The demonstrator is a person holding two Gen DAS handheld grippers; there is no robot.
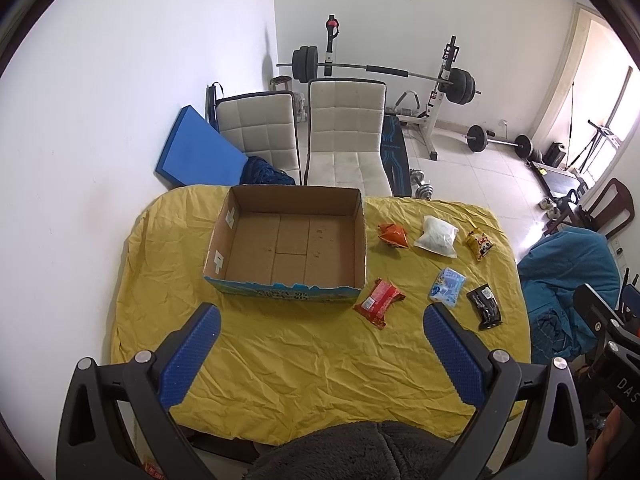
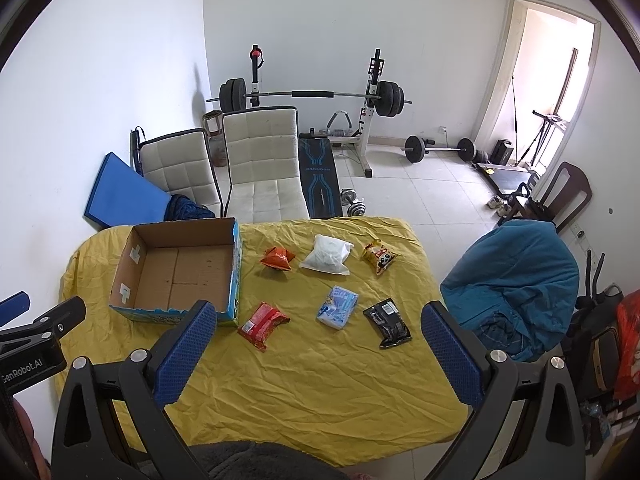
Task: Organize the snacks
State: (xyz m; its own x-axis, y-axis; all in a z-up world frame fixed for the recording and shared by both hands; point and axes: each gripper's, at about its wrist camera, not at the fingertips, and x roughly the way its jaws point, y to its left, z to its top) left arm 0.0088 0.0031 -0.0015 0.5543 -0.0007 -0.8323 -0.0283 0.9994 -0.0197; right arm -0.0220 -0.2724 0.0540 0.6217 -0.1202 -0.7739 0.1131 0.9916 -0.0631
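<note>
Left wrist view showed the left gripper [image 1: 320, 354] spread wide and holding nothing, hanging above the near part of the yellow cloth [image 1: 280, 360] that covered the table. The open cardboard box [image 1: 224, 236] sat ahead and slightly left of the fingers, with nothing visible on its floor. All six snacks lay out to its right: the red packet [image 1: 379, 302] just beside the box's near right corner, then the light blue packet [image 1: 447, 285] and the black packet [image 1: 486, 306], with the orange pouch [image 1: 394, 235], the white bag [image 1: 437, 237] and the yellow packet [image 1: 479, 245] in a farther row. Part of the other tool showed at the right edge. Right wrist view showed the right gripper [image 2: 318, 354] likewise fully parted and empty, and here the snacks lay almost straight ahead: the red packet [image 2: 262, 325] ahead-left of centre, the light blue packet [image 2: 337, 306] nearly centred, the black packet [image 2: 387, 323] ahead-right, the cardboard box [image 2: 132, 264] off to the left. The red packet's long axis ran diagonally, near-left to far-right. Judging by that, the right hand looked the nearer one for a first pick, with the box a carry leftward; no snack appeared to be boxed yet.
</note>
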